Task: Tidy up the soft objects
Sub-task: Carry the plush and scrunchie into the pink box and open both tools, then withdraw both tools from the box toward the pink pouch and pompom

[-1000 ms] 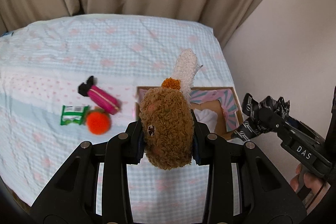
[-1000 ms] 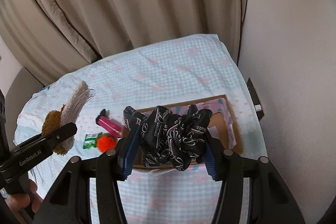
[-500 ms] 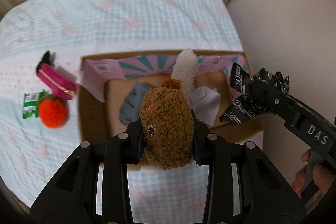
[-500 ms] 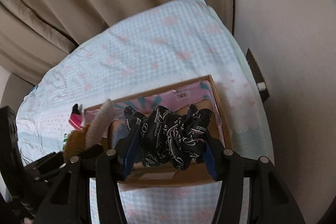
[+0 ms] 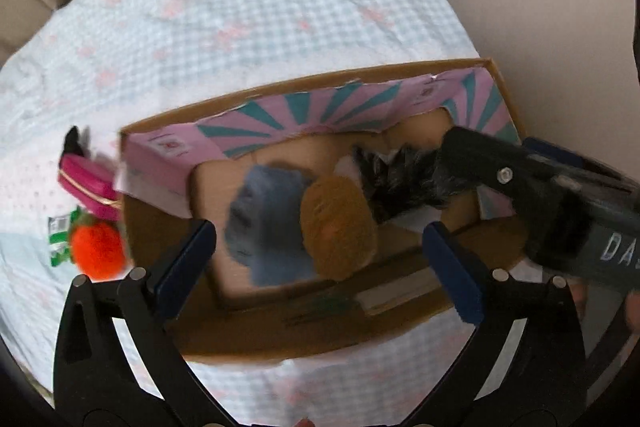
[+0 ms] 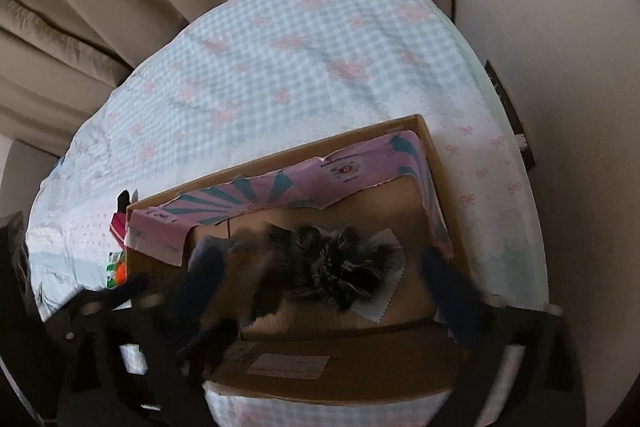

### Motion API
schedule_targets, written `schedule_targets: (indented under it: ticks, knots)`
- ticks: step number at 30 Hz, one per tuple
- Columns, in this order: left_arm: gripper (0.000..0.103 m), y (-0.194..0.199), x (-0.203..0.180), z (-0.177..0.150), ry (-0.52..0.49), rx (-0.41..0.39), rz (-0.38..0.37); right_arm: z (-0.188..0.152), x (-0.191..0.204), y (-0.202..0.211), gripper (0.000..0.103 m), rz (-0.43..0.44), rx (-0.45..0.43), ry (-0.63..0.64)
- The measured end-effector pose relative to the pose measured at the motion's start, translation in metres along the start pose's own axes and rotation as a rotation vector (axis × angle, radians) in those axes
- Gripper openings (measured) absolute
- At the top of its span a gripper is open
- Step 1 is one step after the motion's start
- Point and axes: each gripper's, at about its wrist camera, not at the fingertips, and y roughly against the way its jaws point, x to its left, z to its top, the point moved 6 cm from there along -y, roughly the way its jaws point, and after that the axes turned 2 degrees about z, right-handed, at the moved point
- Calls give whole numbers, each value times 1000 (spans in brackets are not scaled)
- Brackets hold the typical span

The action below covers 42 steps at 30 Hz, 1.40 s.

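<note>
An open cardboard box (image 5: 280, 89) with pink and teal flaps lies on the checked bedspread. My left gripper (image 5: 320, 263) hovers over it, jaws opening wide. The brown plush toy (image 5: 338, 227) is free of the pads and blurred, down inside the box beside a blue-grey soft item (image 5: 264, 223). My right gripper (image 6: 326, 285) is over the same box (image 6: 280, 157), jaws also opening. The black patterned scarf (image 6: 336, 267) is loose below them, blurred, over a white cloth swatch (image 6: 384, 303). In the left wrist view the scarf (image 5: 396, 179) sits by the right gripper's finger.
Left of the box lie an orange pompom (image 5: 98, 247), a green packet (image 5: 60, 235) and a pink pouch (image 5: 86, 187). Beige curtains hang behind the bed. A wall runs close along the right side. The bedspread (image 6: 300, 67) beyond the box is bare.
Both grippers came down over the box and spread their jaws. The plush left the left pads and the scarf left the right pads; both now lie in the box.
</note>
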Motion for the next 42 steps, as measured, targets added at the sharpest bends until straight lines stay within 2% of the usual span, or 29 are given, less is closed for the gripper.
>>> schedule_targets:
  ticks: [2, 6, 18, 31, 37, 42]
  knots:
    - [103, 1, 8, -5, 24, 17, -30, -1, 2, 3, 103, 6, -7, 16]
    - [103, 7, 19, -7, 50, 5, -26, -3, 3, 4, 103, 12, -16, 20]
    - [103, 55, 16, -7, 44, -73, -34, -5, 16, 40, 103, 6, -73, 46]
    - [103, 161, 24, -28, 37, -218, -32, -18, 55, 123, 103, 1, -128, 112]
    - [103, 216, 46, -52, 56, -297, -13, -30, 87, 169, 103, 8, -196, 162]
    - [103, 258, 75, -77, 112, -361, -16, -44, 118, 206, 103, 14, -281, 192]
